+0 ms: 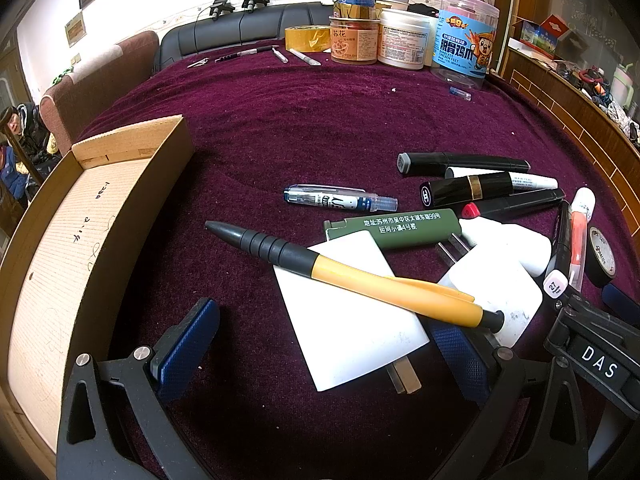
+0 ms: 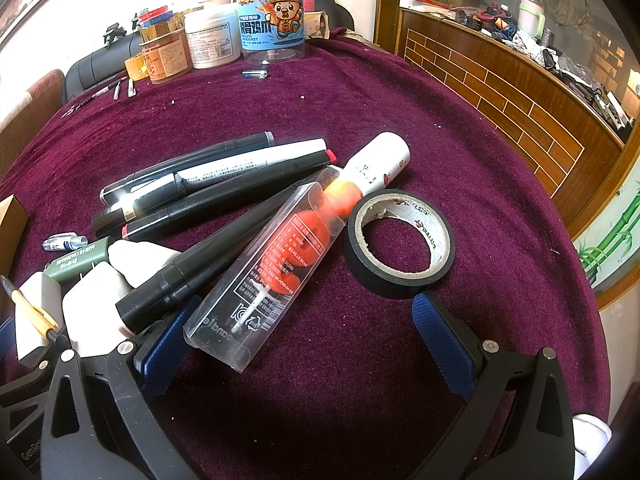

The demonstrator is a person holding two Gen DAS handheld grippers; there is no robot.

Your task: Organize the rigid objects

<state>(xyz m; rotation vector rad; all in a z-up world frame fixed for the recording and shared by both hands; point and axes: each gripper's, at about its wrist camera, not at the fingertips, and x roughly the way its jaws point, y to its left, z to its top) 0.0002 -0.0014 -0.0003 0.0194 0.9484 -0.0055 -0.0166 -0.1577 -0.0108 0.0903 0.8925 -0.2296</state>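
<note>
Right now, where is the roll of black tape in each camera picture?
Left wrist view: the black tape roll sits at the far right edge, standing partly hidden beside the orange clear tube.
Right wrist view: the same roll lies flat right of centre, just ahead of the open fingers.
Shared landmark: the blue snack jar at the table's far side.

Cardboard box (image 1: 60,248) sits at left of the cloth-covered table (image 1: 280,120). Right of it, a heap: pen (image 1: 344,276) lies across a flat adapter (image 1: 352,320), lighter (image 1: 400,228) just behind. Markers (image 2: 208,172) lie stacked behind the clear case (image 2: 272,264). Tape roll (image 2: 400,240) just right of the case. Jars (image 1: 404,36) stand at the far edge.
</note>
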